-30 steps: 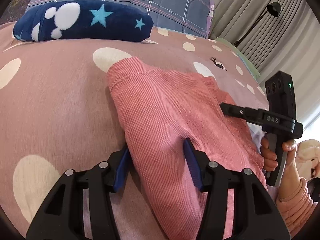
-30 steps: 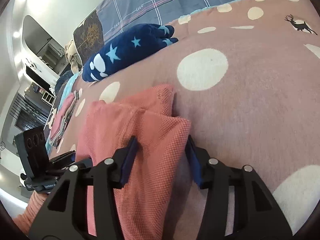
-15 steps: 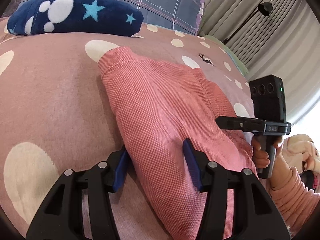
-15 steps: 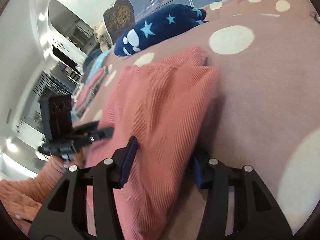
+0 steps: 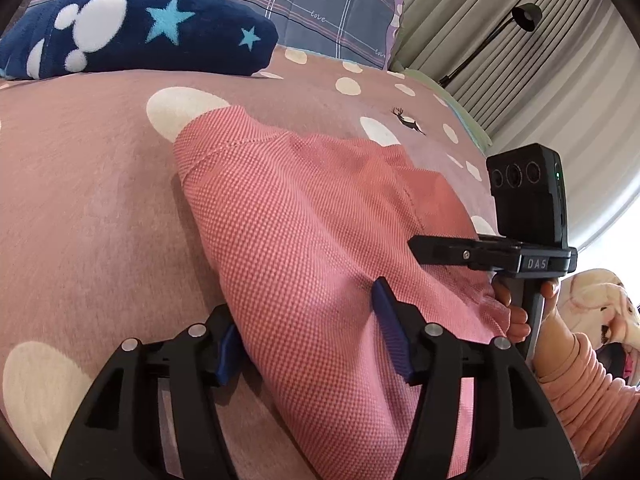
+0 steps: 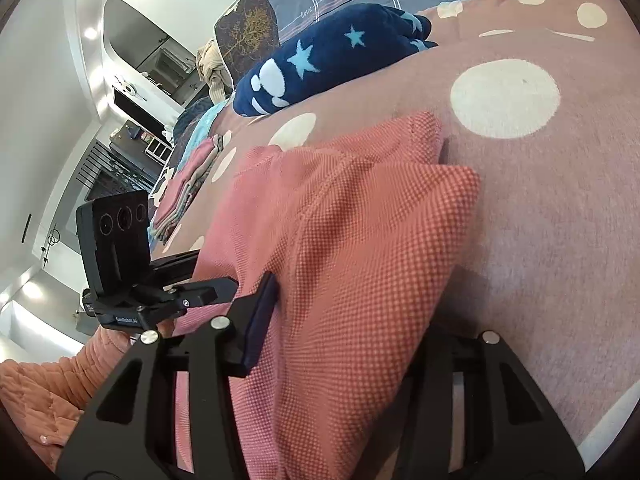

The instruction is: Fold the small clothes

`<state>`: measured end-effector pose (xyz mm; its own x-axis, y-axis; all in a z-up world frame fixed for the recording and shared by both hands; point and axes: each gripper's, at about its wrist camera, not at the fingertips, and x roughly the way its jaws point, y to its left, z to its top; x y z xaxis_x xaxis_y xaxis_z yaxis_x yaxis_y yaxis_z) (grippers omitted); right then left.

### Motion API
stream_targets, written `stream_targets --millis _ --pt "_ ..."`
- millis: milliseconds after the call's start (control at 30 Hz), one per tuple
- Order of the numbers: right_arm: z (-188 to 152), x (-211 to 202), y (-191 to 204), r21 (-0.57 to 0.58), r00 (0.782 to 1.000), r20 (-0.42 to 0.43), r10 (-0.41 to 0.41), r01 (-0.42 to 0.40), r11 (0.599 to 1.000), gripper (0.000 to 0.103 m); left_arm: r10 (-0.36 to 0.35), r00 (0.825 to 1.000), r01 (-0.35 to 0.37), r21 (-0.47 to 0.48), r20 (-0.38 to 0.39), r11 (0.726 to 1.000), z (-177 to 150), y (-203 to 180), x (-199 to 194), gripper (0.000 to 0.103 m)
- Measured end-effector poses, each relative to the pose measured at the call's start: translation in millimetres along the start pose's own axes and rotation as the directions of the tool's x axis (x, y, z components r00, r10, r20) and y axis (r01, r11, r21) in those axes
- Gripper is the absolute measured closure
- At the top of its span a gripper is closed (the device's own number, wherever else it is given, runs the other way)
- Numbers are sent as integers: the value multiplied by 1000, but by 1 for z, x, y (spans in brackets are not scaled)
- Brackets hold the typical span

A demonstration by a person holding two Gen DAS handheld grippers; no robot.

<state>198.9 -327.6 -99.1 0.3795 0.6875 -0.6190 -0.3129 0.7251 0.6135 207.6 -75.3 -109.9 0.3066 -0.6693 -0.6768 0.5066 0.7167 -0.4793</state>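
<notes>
A folded pink waffle-knit garment [image 5: 304,248] lies on a dusty-pink spotted bedspread [image 5: 80,208]. The left gripper [image 5: 308,332] clamps its near edge, its jaws having just widened slightly. The right gripper [image 6: 352,320] grips the opposite near edge, closing slightly.

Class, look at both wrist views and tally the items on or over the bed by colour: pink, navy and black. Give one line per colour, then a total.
Pink: 1, the pink garment
Navy: 1, the navy star blanket
Black: 2, the left hand-held gripper and the right hand-held gripper
Total: 4
</notes>
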Motion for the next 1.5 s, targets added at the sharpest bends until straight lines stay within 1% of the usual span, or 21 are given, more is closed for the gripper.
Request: stream_targets --millis 100,267,300,367,433,467,500,533,667,767,867,967,1000,1067,1100,1133,1167,1200,1267,1333,1500 --pt "0 1 -1 3 1000 7 -6 6 1000 58 -7 1000 7 -7 10 1000 2 0 2 40" --pt "2 3 -1 -1 1000 13 -12 12 1000 58 -2 1000 2 -8 28 1000 3 -1 3 40" --pt "2 2 -2 2 1000 14 -10 10 1000 58 -3 999 3 -11 32 1000 3 0 2 42" --pt "2 2 -2 9 1000 20 -14 14 1000 60 20 999 -18 -35 46 999 2 2 0 52" --pt "2 1 -1 19 999 32 -40 40 999 68 28 998 -25 -57 53 998 3 2 -4 66" --pt "2 1 1 28 997 38 -61 59 998 69 35 998 -31 -62 56 998 3 0 -6 68" --pt "2 -1 5 37 996 46 -76 74 997 74 48 997 -44 -59 63 997 3 -3 -9 74" --pt "2 -2 9 47 995 54 -86 83 995 79 62 995 -59 -44 77 997 3 -11 -15 76" --pt "-5 -20 42 -5 980 136 -144 146 989 83 80 982 -87 35 169 996 4 -46 -47 79" --pt "-12 -52 69 -34 965 223 -136 147 989 83 62 969 -88 100 239 991 5 -79 -78 79" --pt "-25 -90 104 -95 934 321 -156 195 976 83 43 953 -103 188 300 977 1 -122 -107 79" --pt "-46 -130 141 -140 881 428 -201 284 949 83 18 938 -116 262 347 958 -6 -159 -126 79" --pt "-50 -139 148 -144 869 449 -208 300 943 83 -2 934 -108 286 358 952 -8 -174 -133 79" --pt "-68 -167 170 -154 820 518 -242 368 917 83 -28 932 -93 313 361 945 -9 -194 -139 79" --pt "-73 -174 176 -156 804 536 -256 392 906 83 -40 931 -88 328 362 941 -11 -204 -142 79" --pt "-84 -186 185 -158 774 567 -281 437 885 83 -52 930 -84 349 364 933 -14 -216 -145 79" --pt "-91 -194 190 -157 756 584 -295 462 873 83 -61 929 -83 367 365 926 -17 -225 -146 79" --pt "-101 -205 197 -149 728 607 -320 499 854 83 -70 929 -81 382 364 920 -20 -235 -146 79" --pt "-117 -221 204 -131 693 630 -352 542 830 83 -93 931 -63 406 354 912 -26 -253 -144 79" --pt "-132 -235 208 -107 665 644 -379 569 816 83 -116 933 -42 423 342 905 -32 -268 -141 79" --pt "-168 -269 206 -47 618 663 -423 598 800 83 -159 938 -2 462 308 887 -46 -302 -129 79"
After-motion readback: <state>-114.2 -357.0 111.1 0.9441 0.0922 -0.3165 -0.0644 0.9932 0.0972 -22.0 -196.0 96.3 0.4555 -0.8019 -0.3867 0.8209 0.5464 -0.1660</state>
